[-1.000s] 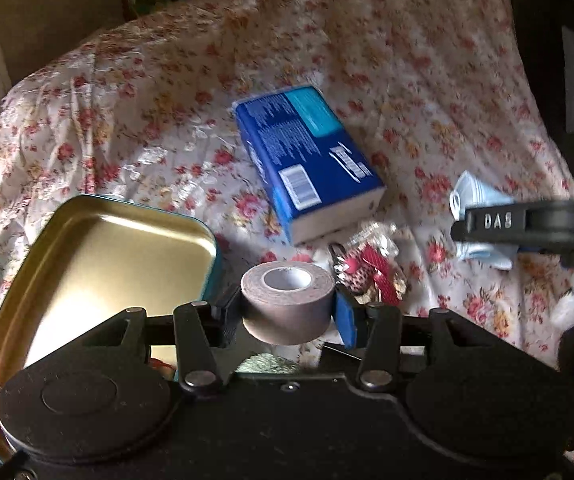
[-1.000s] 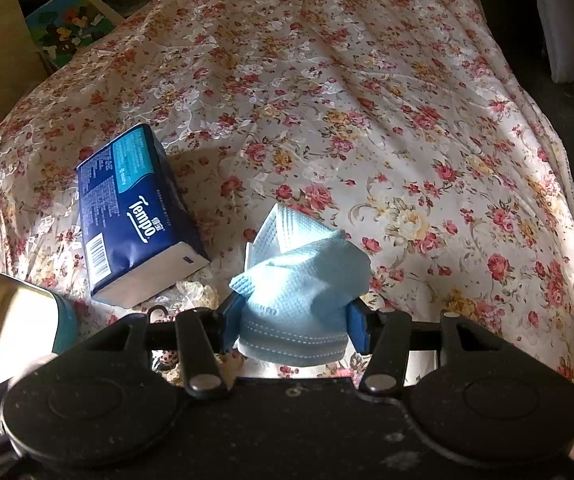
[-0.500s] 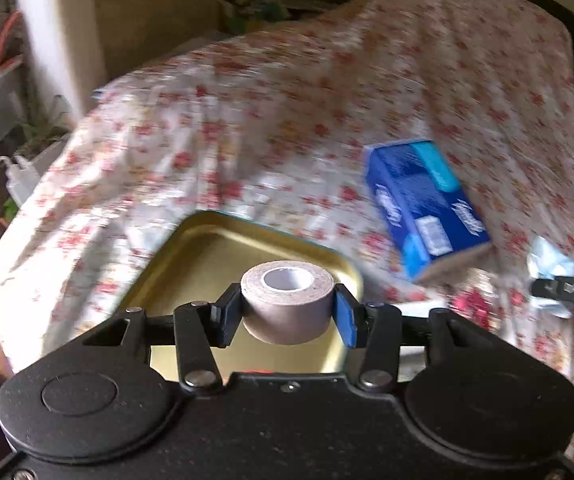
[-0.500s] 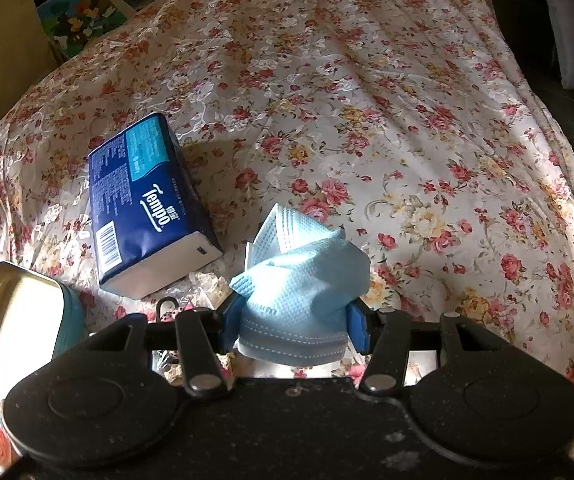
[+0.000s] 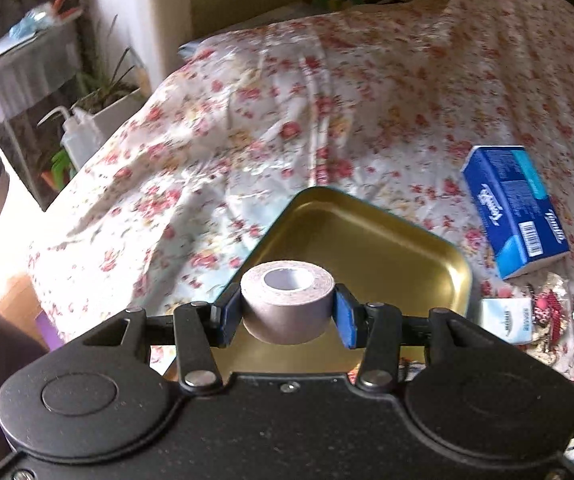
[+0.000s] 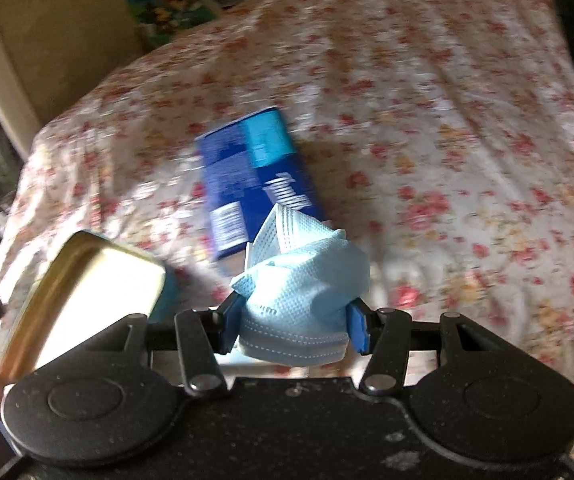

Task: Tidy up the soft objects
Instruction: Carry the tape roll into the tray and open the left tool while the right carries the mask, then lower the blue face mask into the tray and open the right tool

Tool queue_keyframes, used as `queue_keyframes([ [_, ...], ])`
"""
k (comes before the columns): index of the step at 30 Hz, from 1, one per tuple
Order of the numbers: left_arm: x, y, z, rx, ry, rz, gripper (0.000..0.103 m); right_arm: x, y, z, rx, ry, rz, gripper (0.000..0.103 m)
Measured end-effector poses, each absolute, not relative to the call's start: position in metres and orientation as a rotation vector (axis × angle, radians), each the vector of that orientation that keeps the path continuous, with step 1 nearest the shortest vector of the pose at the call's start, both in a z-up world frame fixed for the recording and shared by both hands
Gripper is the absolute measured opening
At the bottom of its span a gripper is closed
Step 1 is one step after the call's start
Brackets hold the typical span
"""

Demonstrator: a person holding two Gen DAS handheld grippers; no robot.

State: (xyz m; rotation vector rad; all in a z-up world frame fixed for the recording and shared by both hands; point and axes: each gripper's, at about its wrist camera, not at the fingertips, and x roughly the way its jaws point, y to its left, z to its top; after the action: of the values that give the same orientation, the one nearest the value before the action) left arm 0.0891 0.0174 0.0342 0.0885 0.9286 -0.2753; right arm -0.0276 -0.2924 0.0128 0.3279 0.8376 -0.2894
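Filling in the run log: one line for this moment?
left tool: holds tape roll over tin | right tool: holds face mask

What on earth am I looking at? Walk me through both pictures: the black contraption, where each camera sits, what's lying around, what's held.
No robot here: a person holds a two-finger tool in each hand, with a camera behind its fingers. The left gripper clamps a roll of tape above an open gold tin. The right gripper clamps a crumpled blue face mask. On the floral bedspread lie a blue tissue pack and a small white packet.
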Motion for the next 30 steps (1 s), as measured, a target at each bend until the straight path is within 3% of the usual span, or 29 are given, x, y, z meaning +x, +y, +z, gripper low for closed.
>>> queue_keyframes([
  [15,0.091,0.03,0.043,0.022,0.933,-0.326,0.048,0.021,-0.175,0.045,0.205,0.828,-0.103,0.053],
  [17,0.091,0.033,0.046,0.022,0.918,-0.31,0.052,0.032,-0.162,0.05,0.202,0.827,-0.098,0.054],
  [20,0.092,0.043,0.053,-0.015,0.893,-0.285,0.071,0.046,-0.149,0.055,0.194,0.824,-0.105,0.064],
  [22,0.092,0.047,0.057,-0.033,0.887,-0.286,0.071,0.053,-0.144,0.058,0.195,0.819,-0.108,0.07],
  [30,0.091,0.053,0.057,-0.056,0.918,-0.285,0.071,0.059,-0.134,0.052,0.222,0.858,-0.105,0.072],
])
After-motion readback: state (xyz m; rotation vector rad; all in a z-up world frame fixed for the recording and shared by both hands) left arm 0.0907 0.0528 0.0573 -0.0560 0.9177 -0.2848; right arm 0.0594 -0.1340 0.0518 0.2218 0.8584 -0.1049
